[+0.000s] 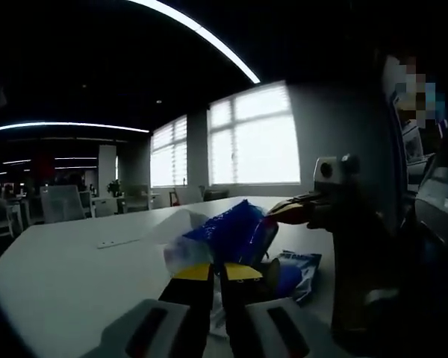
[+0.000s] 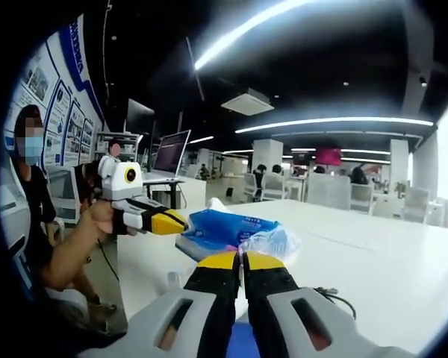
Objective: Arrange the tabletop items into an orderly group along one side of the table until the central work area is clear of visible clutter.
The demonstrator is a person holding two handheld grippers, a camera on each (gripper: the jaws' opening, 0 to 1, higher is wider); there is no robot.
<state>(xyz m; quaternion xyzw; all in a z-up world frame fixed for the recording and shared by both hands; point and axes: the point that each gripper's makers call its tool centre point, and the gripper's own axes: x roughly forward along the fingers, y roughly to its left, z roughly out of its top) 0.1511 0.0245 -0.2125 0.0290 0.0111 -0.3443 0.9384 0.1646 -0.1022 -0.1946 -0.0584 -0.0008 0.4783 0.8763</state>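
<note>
While both claws pinch the same blue packet lifted over the white table, the sound way through this step, as I judge it, is to move the two hands together, level and slow, toward one edge, and to let go only once the packet lies flat there.

From the left gripper view, the left claw [image 1: 217, 273] has its yellow tips drawn nearly together at 6 o'clock, nipping the near, clear-film end of the blue packet [image 1: 228, 230]. Out at 3 o'clock the right claw [image 1: 284, 214] comes in and grips the packet's far end. A second blue-and-white pack [image 1: 297, 270] lies on the table [image 1: 67, 268] at 4 o'clock, so more tidying remains.

From the right gripper view, the right claw [image 2: 242, 262] is closed at 6 o'clock on crinkled clear film at the packet's [image 2: 225, 227] end; the left claw [image 2: 168, 221] bites the other end at 9 o'clock.

That second pack appears in the left gripper view alone. The right gripper view adds a hand [image 2: 97, 220] holding the left claw, plus a black cable [image 2: 336, 296] on the table [image 2: 373, 253] at 4 o'clock.
</note>
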